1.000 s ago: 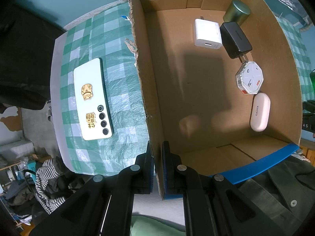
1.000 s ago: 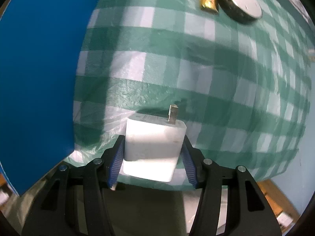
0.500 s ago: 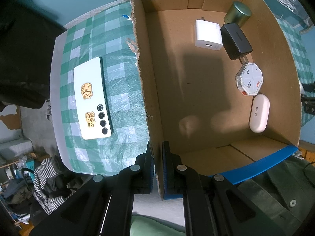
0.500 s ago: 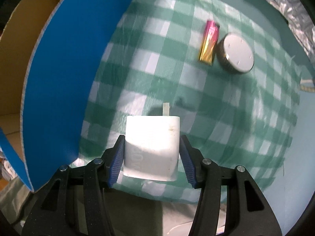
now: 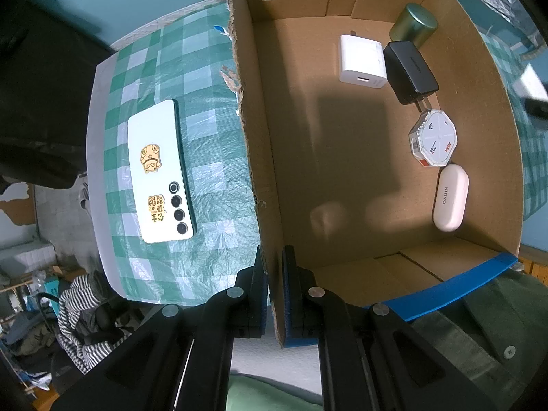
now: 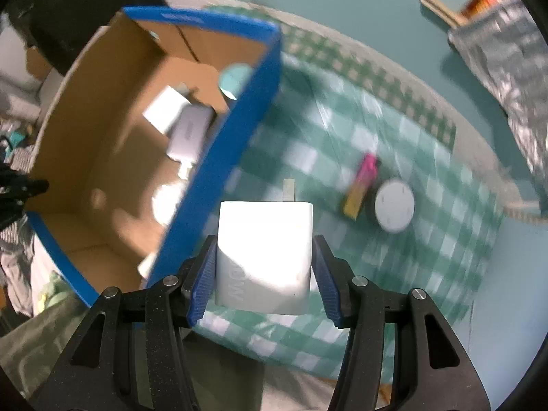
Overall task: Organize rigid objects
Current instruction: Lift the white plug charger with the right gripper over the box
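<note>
With your right tongs [image 6: 263, 267] pinching the white charger [image 6: 264, 253], clear the box's blue wall [image 6: 219, 171] at left before lowering.

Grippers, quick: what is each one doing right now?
Left gripper: shut on the cardboard box wall.
Right gripper: shut on the white charger, held above the checkered cloth beside the box.

**Colours and patterns noted**

Cloth [image 5: 205, 171]: green-white check. Box [image 5: 342, 157]: brown cardboard, blue outside. Phone [image 5: 159, 171]: pale, gold stickers. Charger [image 6: 263, 257]: white; second adapter [image 5: 411, 72]: black. Tin [image 5: 414, 27]: olive green. Lighter [image 6: 361, 188]: pink-yellow.
</note>
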Demonstrator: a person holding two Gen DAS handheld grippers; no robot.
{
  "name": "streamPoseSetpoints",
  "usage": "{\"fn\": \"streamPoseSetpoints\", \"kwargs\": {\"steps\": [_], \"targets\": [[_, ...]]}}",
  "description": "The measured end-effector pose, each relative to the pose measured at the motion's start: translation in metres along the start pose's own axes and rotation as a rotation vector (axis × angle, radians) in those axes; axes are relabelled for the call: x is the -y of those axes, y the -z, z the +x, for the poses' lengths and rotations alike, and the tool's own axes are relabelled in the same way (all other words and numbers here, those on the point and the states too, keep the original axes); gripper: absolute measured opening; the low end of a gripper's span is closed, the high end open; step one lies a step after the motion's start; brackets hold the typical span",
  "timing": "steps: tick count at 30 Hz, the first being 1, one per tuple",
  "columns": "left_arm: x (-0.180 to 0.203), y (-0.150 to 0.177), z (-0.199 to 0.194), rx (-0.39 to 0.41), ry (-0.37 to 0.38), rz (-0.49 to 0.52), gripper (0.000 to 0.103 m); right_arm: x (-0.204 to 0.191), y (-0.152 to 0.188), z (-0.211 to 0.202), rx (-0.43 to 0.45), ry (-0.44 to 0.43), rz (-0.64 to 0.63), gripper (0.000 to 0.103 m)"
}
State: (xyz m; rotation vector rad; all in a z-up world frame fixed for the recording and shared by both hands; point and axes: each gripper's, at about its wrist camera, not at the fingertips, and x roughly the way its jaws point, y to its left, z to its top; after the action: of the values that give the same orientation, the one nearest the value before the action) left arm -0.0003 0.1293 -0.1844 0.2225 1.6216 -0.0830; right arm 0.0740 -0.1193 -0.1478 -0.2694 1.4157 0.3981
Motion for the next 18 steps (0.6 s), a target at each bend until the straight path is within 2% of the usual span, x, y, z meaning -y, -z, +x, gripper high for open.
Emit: {"fn": "streamPoseSetpoints", "kwargs": {"steps": [8, 18], "targets": [[0.000, 0.000, 0.000, 0.000, 0.000, -0.003, 0.007, -0.030, -0.034, -0.019, 0.011, 0.007, -0.143, 0.054], [-0.001, 0.000, 0.000, -0.001, 0.003, -0.009, 0.008, -0.064, -0.063, 0.000, -0.023, -0.018, -0.250, 0.054]]}}
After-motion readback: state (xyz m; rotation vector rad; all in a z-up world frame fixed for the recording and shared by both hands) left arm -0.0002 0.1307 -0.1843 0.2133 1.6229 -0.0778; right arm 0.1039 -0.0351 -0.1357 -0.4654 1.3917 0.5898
